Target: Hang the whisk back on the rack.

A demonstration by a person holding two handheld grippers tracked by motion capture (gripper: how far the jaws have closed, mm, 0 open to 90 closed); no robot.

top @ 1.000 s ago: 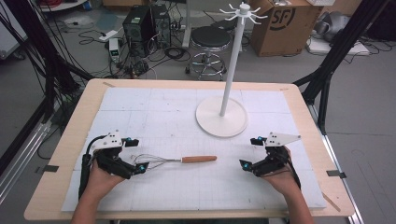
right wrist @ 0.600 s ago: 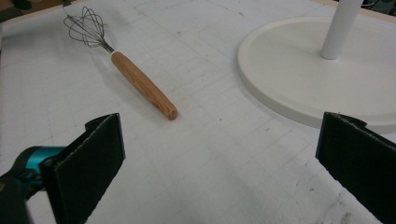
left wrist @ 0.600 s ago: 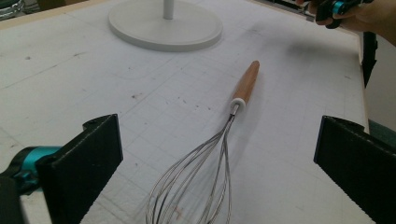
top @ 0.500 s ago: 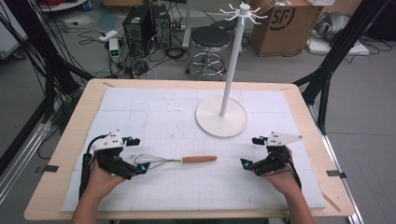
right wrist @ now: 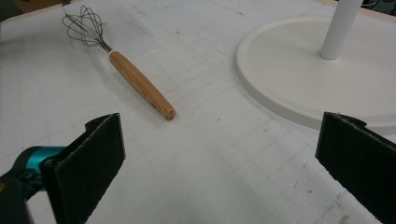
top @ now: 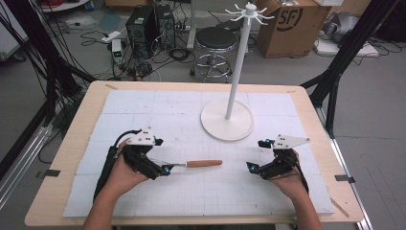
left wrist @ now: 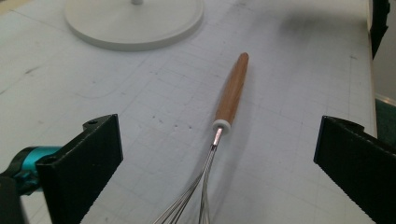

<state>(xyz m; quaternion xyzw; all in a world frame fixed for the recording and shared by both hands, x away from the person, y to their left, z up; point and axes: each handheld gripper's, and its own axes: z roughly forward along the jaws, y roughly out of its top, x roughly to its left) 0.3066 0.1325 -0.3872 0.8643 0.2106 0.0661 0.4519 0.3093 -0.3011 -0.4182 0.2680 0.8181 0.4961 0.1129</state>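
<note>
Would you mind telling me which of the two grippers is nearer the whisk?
The left gripper: its open jaws flank the wire end of the whisk. The right gripper sits apart, beyond the handle tip.

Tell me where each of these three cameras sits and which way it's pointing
High view: fixed above the person's side, facing forward and down at the table; both hands, left gripper, right gripper.
Left gripper view: rides the left gripper, looks between open fingers along the whisk.
Right gripper view: rides the right gripper, looks between open fingers across the mat.
Shared: both gripper views see the whisk and the white stand base.
</note>
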